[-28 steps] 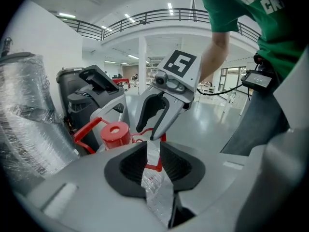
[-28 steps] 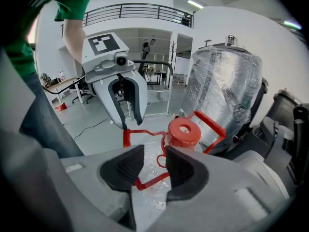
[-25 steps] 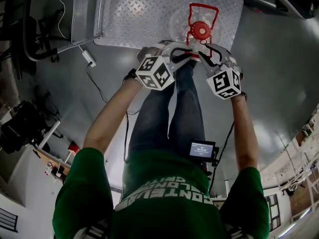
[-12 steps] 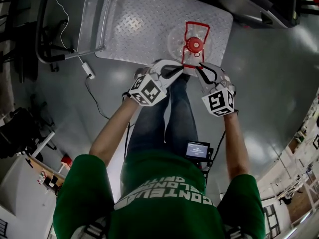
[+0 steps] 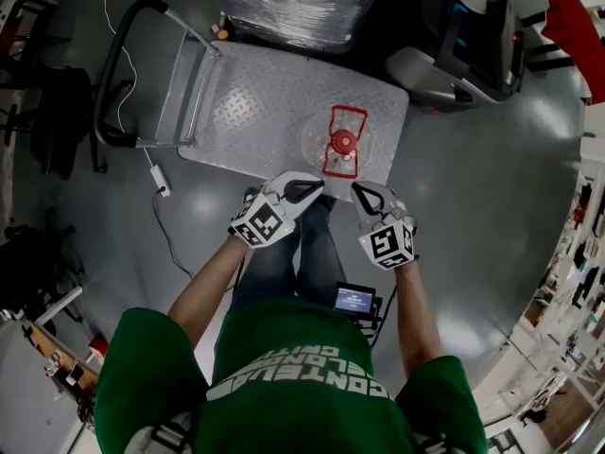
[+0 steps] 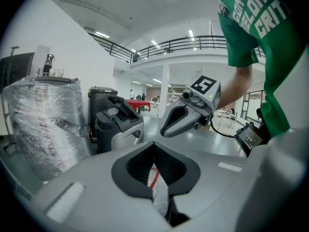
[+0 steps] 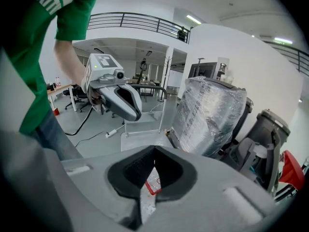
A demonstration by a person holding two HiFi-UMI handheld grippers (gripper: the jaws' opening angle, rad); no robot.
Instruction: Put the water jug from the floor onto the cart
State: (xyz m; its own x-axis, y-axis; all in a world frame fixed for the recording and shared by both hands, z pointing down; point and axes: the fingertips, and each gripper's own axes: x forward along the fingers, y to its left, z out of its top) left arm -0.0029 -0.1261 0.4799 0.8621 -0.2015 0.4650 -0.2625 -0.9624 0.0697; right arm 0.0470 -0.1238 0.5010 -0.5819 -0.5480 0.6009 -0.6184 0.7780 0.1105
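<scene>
The clear water jug (image 5: pixel 340 142), with a red cap and red carrying frame, stands upright on the cart's steel platform (image 5: pixel 255 102) near its front right edge. My left gripper (image 5: pixel 312 188) and right gripper (image 5: pixel 360 190) hang side by side above the cart's front edge, just short of the jug and apart from it. Both are shut and empty; the right jaws have just been closing on nothing. In the left gripper view its jaws (image 6: pixel 154 145) meet, with the jug's red frame (image 6: pixel 153 178) showing below. The right gripper view shows the same (image 7: pixel 155 150).
The cart's push handle (image 5: pixel 118 74) rises at its left end. A plastic-wrapped bundle (image 5: pixel 302 3) and dark machines (image 5: pixel 463 36) stand beyond the cart. A cable with a white power block (image 5: pixel 159 184) lies on the grey floor at left. The person's legs (image 5: pixel 302 253) are under the grippers.
Both grippers have let go of the jug's red frame, risen and drawn back toward the person. Their jaws have shut. The jug stays on the cart.
</scene>
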